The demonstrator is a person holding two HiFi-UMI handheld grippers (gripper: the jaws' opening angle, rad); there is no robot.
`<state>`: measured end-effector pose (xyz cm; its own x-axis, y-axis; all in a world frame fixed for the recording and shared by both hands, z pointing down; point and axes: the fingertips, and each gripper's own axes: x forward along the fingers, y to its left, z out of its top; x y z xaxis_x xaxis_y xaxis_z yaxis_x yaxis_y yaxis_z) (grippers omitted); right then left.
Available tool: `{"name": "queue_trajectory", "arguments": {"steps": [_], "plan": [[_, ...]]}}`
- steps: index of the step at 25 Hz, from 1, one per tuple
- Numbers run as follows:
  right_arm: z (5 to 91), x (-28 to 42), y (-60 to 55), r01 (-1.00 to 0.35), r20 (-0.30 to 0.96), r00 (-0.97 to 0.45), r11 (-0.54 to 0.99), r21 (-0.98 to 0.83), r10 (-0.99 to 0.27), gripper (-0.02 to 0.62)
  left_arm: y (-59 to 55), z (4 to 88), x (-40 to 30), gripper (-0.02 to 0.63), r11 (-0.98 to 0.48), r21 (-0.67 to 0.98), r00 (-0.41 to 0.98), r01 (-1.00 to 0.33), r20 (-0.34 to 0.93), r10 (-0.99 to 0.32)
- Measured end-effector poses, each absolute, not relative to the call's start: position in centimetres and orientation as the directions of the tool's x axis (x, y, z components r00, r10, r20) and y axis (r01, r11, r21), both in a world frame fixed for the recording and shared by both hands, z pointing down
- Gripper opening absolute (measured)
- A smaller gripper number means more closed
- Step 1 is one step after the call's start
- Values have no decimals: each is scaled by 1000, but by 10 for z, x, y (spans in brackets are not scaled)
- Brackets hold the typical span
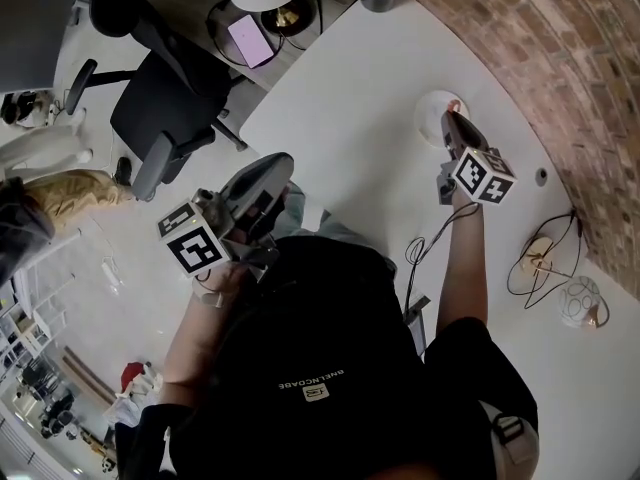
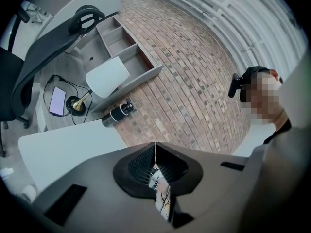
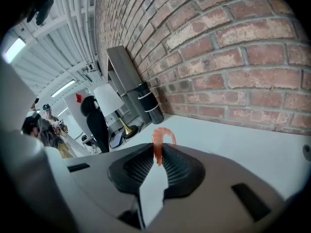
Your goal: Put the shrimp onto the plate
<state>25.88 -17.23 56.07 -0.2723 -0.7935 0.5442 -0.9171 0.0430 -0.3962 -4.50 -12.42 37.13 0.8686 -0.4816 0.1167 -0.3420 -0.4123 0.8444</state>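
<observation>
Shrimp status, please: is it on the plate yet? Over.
Right gripper shut on shrimp, beside plate, not yet down. Left gripper shut, empty. Nothing in the way.

Your head camera looked steeply down onto the white table (image 1: 340, 88). The camera on your left gripper (image 2: 155, 145) sat close behind its jaws and faced across the table toward the brick wall (image 2: 194, 81); the one on your right gripper (image 3: 157, 149) sat low over the tabletop, facing along that wall. All three views shared the lamp (image 2: 108, 76) and the black bottle (image 2: 116, 113).
</observation>
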Motion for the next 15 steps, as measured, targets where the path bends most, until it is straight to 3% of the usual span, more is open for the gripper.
{"name": "queue_trajectory", "arguments": {"steps": [15], "plan": [[649,263,-186,-951,705,-251,35,-306,-663,55,-107,388,-66,5,-340,841,812,-422,183,-555]]}}
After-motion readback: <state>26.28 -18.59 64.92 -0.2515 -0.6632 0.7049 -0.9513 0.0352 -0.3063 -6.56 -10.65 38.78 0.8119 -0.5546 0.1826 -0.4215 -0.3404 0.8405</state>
